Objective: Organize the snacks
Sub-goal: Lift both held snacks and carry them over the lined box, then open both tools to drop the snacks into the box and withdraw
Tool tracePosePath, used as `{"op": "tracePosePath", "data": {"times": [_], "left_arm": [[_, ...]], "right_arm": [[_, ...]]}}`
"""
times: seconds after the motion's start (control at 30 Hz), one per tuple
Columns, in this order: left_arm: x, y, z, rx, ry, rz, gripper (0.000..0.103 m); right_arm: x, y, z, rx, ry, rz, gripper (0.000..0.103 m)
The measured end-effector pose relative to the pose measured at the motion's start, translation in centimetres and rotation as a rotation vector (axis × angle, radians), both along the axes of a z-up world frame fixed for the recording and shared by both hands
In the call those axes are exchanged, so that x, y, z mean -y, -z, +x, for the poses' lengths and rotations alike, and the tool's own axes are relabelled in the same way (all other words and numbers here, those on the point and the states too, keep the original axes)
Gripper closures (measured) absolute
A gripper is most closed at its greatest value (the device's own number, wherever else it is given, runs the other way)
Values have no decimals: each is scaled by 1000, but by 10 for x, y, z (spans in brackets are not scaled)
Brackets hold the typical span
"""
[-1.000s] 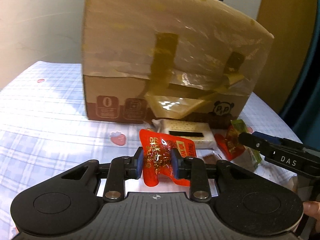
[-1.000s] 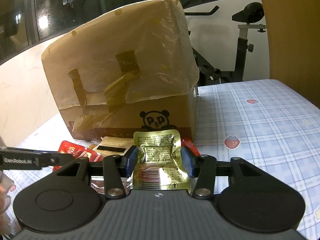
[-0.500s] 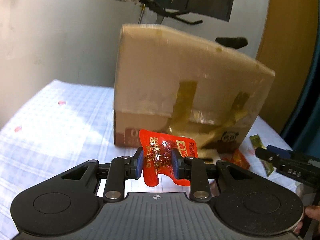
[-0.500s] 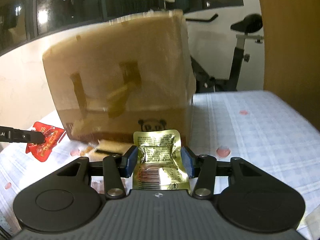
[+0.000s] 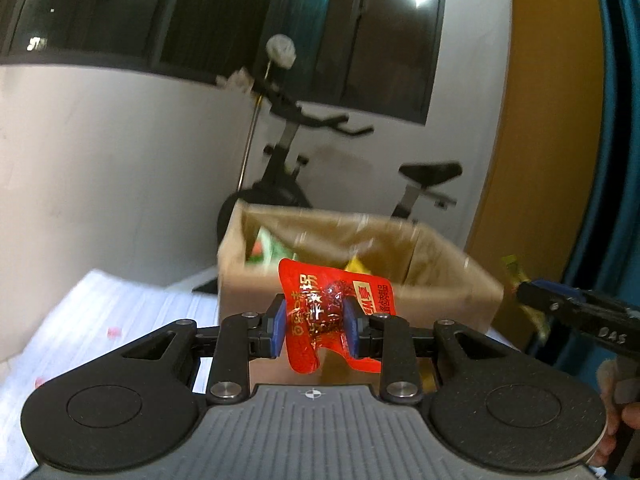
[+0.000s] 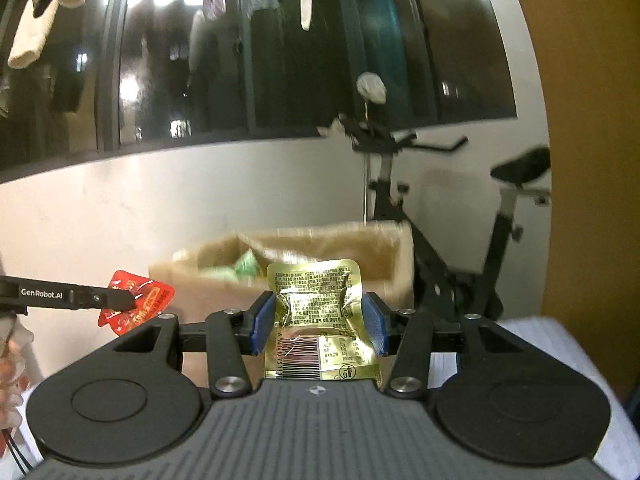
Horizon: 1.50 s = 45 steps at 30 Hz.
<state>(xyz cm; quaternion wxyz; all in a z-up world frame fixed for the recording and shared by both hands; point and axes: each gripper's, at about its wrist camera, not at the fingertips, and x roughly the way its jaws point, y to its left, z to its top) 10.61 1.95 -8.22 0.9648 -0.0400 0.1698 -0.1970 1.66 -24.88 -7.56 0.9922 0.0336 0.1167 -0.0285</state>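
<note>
Left gripper (image 5: 314,326): sitting at the lower middle of the left wrist view, its blue fingers (image 5: 279,328) clenching a red snack packet (image 5: 336,312) from both sides; in the right wrist view it is reaching in from the left edge.
Red snack packet: standing roughly upright between the fingers, its top edge overlapping the near wall of the box behind it; in the right wrist view it is showing at the left, beside the box's left end.
Right gripper (image 6: 318,322): sitting at the lower middle of its own view, its blue fingers (image 6: 374,324) pinching a gold foil packet (image 6: 318,308); in the left wrist view it is poking in from the right edge.
Gold foil packet: crumpling at the waist where the fingers are pressing, barcode end pointing toward the camera.
Cardboard box (image 5: 452,276): lying open at the top behind both packets, blurred; green and yellow wrappers are showing inside, too smeared to name.
Tabletop (image 5: 120,312): showing pale, checked cloth at the lower left of the left wrist view.
Exercise bike (image 6: 448,216): standing behind the box against the white wall.
Person's hand (image 5: 618,412): gripping the right gripper's handle at the lower right edge of the left wrist view.
</note>
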Motion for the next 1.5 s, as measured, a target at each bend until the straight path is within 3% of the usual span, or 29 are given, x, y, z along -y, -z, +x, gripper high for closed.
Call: {"op": "tracePosePath", "data": {"times": [0.17,0.33,0.43,0.67,0.77,0.83,0.9,1.33,1.43,1.5], "left_arm": [[19,-27,30,40,-4,5,72],[39,-34,64,57,-39,4,71],[44,-30,81,33,-59,2,71],[60,-13,103,-14,-82,86,71],[63,-6,111,-31,-72,119,69],[61,-5,114,-39,-53,125,56],[60,-5,115,-33,-37,124,30],[41,-15,79,-12,-61,156,28],[33,-17,65,1,-77,164,19],[26,-17,55,9,-95,154,12]], "right_arm": [[-4,-25,40,17,-19,-60,53],[5,-32,89,-16,-19,-63,53],[12,-28,119,-60,9,-27,53],[20,-1,169,-189,81,11,53],[21,8,172,-210,97,-8,52],[22,11,173,-227,106,-19,49],[22,13,171,-235,99,-14,44],[28,0,127,-174,102,0,39],[26,-2,113,-163,90,-15,39],[24,-3,103,-162,80,-26,30]]}}
